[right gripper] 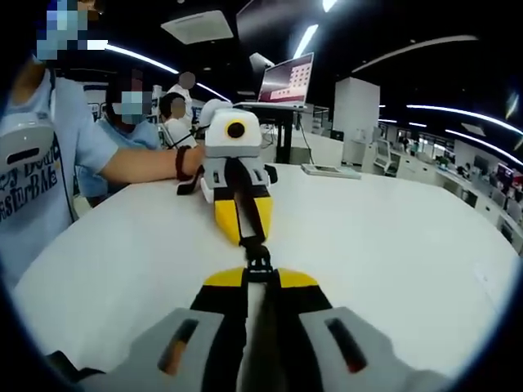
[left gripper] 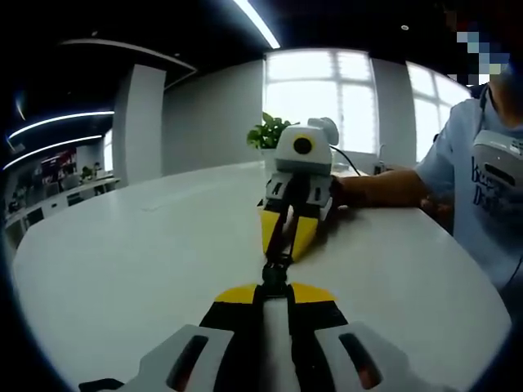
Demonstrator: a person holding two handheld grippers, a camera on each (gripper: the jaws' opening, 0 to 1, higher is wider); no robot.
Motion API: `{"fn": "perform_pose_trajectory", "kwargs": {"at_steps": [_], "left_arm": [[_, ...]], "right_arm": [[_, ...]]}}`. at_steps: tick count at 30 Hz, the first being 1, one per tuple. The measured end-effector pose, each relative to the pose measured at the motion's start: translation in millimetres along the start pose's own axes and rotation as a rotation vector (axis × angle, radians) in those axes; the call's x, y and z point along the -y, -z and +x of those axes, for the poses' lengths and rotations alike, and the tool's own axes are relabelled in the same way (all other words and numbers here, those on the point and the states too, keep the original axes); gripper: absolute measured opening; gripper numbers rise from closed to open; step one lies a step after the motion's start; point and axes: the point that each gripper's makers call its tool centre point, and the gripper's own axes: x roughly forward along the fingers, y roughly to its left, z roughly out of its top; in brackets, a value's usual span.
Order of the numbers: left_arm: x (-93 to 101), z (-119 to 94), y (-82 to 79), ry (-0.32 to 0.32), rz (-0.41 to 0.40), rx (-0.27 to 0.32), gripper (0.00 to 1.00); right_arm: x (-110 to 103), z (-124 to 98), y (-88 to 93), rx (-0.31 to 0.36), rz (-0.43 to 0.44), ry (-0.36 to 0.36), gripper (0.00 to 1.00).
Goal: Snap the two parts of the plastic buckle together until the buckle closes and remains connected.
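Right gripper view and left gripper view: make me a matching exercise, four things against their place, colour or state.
Things:
1. buckle
2. plant
3. laptop
4. table

Place, colour or state:
a. white
b. open, screen lit
c. green, by the window
d. on the black strap between left gripper and right gripper

Pairs: 1-d, 2-c, 3-b, 4-a
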Motion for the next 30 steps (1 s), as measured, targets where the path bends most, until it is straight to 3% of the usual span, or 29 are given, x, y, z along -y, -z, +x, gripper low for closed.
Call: {"fn": "perform_pose_trajectory", "kwargs": {"at_steps": [11,19,30], "left_arm": [[10.6,-2,1.6,0.055,0.009,-0.008,0.12],[14.3,0,1.4,0.076,0.019,-0.01,0.12],[15.4,3,1.4,0.084,0.032,-0.007,0.12]], "right_arm": [[1,-1,1.2,0.004,-0.003,-0.072,0.11],[-11,1,0.1,0.013,-0.019,-0.096,0.11],[-11,-1,1.6,0.023,-0.035,-0.114,0.11]]}}
